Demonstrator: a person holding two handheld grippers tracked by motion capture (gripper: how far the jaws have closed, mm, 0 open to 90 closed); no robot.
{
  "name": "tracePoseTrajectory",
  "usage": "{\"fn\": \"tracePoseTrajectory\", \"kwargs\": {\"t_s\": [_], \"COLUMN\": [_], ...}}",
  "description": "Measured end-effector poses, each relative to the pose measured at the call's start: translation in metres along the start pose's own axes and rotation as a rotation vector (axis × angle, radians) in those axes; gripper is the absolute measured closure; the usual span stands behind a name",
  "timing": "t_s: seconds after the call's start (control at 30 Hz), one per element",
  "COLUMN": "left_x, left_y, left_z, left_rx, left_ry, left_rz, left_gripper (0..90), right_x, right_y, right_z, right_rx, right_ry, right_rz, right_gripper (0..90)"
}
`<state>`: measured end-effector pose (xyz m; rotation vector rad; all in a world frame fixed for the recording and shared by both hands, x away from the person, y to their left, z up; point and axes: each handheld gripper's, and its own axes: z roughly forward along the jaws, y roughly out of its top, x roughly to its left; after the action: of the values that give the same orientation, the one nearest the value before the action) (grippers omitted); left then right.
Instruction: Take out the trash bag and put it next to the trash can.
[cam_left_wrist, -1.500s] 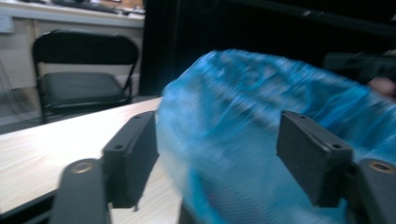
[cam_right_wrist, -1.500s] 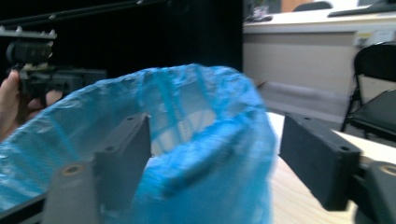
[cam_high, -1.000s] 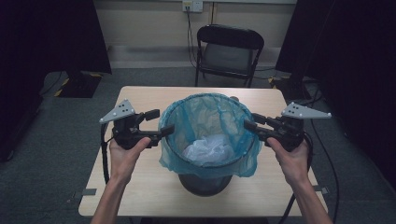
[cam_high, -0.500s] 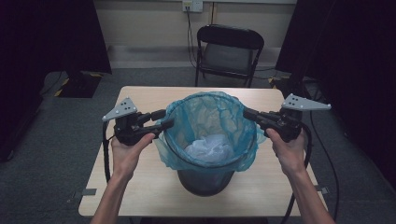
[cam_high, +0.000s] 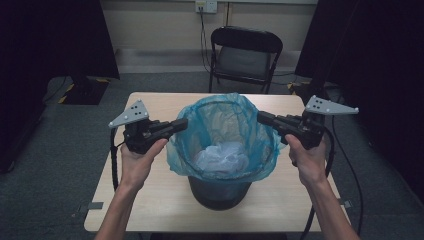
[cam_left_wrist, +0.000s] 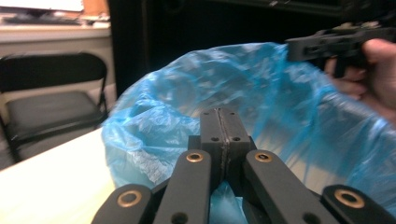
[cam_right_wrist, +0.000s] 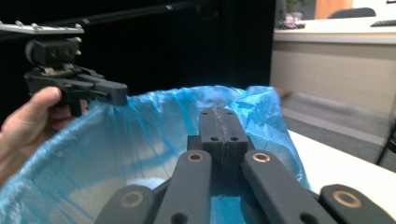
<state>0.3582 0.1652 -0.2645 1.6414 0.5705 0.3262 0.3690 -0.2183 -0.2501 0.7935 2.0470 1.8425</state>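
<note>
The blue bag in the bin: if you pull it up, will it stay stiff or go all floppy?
Probably floppy: the blue bag is thin, see-through and crinkled, and droops over the bin. It likely weighs little, holding just some crumpled white stuff. It could tear if yanked.

The bin bag (cam_high: 222, 132) I'm working with is thin blue plastic, see-through, crinkled and faintly glossy. Inside it, at about 6 o'clock, lies crumpled white paper or film (cam_high: 220, 156); I can't tell which. The bin (cam_high: 218, 192) is dark and matt. My table (cam_high: 150, 200) is pale, smooth wood laminate. My gripper fingers (cam_left_wrist: 219, 128) are matt black plastic with brass-coloured bushings.
</note>
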Motion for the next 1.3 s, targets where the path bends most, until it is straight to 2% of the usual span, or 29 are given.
{"fn": "tracePoseTrajectory", "kwargs": {"t_s": [0.2, 0.3, 0.4, 0.5, 0.6, 0.7, 0.77, 0.83, 0.9, 0.97, 1.0, 1.03, 1.07, 1.13, 1.17, 1.2, 1.23, 1.27, 1.3], "left_x": [-0.021, -0.033, -0.041, -0.044, -0.046, -0.051, -0.056, -0.057, -0.054, -0.05, -0.048, -0.047, -0.045, -0.043, -0.043, -0.044, -0.044, -0.045, -0.047], "left_y": [0.031, 0.04, 0.043, 0.042, 0.046, 0.055, 0.058, 0.055, 0.05, 0.047, 0.046, 0.046, 0.046, 0.046, 0.046, 0.045, 0.045, 0.044, 0.043], "left_z": [0.007, 0.013, 0.02, 0.028, 0.034, 0.038, 0.041, 0.044, 0.047, 0.046, 0.046, 0.046, 0.046, 0.045, 0.046, 0.047, 0.048, 0.049, 0.049], "left_rx": [-0.046, -0.064, -0.076, -0.076, -0.092, -0.119, -0.109, -0.101, -0.096, -0.123, -0.125, -0.126, -0.13, -0.143, -0.133, -0.127, -0.112, -0.092, -0.094], "left_ry": [-0.057, -0.104, -0.134, -0.164, -0.193, -0.23, -0.24, -0.235, -0.252, -0.284, -0.286, -0.277, -0.275, -0.307, -0.322, -0.329, -0.354, -0.355, -0.322], "left_rz": [0.041, 0.055, 0.06, 0.046, 0.026, 0.029, 0.047, 0.067, 0.061, 0.032, 0.024, 0.014, 0.003, -0.009, -0.001, 0.0, 0.007, 0.025, 0.052], "left_gripper": [90.0, 90.0, 90.0, 90.0, 90.0, 90.0, 90.0, 90.0, 89.7, 83.5, 80.1, 73.2, 61.9, 51.6, 43.8, 43.3, 45.0, 45.1, 48.0], "right_x": [0.015, 0.024, 0.033, 0.038, 0.043, 0.05, 0.054, 0.058, 0.06, 0.06, 0.06, 0.06, 0.06, 0.06, 0.059, 0.058, 0.058, 0.057, 0.056], "right_y": [0.024, 0.032, 0.03, 0.025, 0.022, 0.022, 0.022, 0.023, 0.024, 0.024, 0.023, 0.023, 0.023, 0.023, 0.024, 0.024, 0.025, 0.026, 0.027], "right_z": [0.002, 0.005, 0.011, 0.019, 0.028, 0.038, 0.042, 0.043, 0.043, 0.043, 0.043, 0.043, 0.043, 0.043, 0.043, 0.043, 0.043, 0.043, 0.044], "right_rx": [-0.05, -0.067, -0.042, -0.011, 0.04, 0.094, 0.102, 0.081, 0.067, 0.057, 0.048, 0.045, 0.04, 0.027, 0.019, 0.005, 0.003, 0.0, -0.003], "right_ry": [0.051, 0.089, 0.119, 0.138, 0.152, 0.165, 0.193, 0.231, 0.246, 0.264, 0.276, 0.284, 0.291, 0.304, 0.315, 0.323, 0.33, 0.332, 0.325], "right_rz": [-0.025, -0.043, -0.063, -0.075, -0.094, -0.113, -0.117, -0.112, -0.114, -0.11, -0.102, -0.101, -0.1, -0.096, -0.087, -0.076, -0.072, -0.07, -0.067], "right_gripper": [90.0, 90.0, 90.0, 90.0, 90.0, 90.0, 90.0, 90.0, 90.0, 90.0, 90.0, 90.0, 90.0, 90.0, 90.0, 90.0, 90.0, 90.0, 90.0]}}
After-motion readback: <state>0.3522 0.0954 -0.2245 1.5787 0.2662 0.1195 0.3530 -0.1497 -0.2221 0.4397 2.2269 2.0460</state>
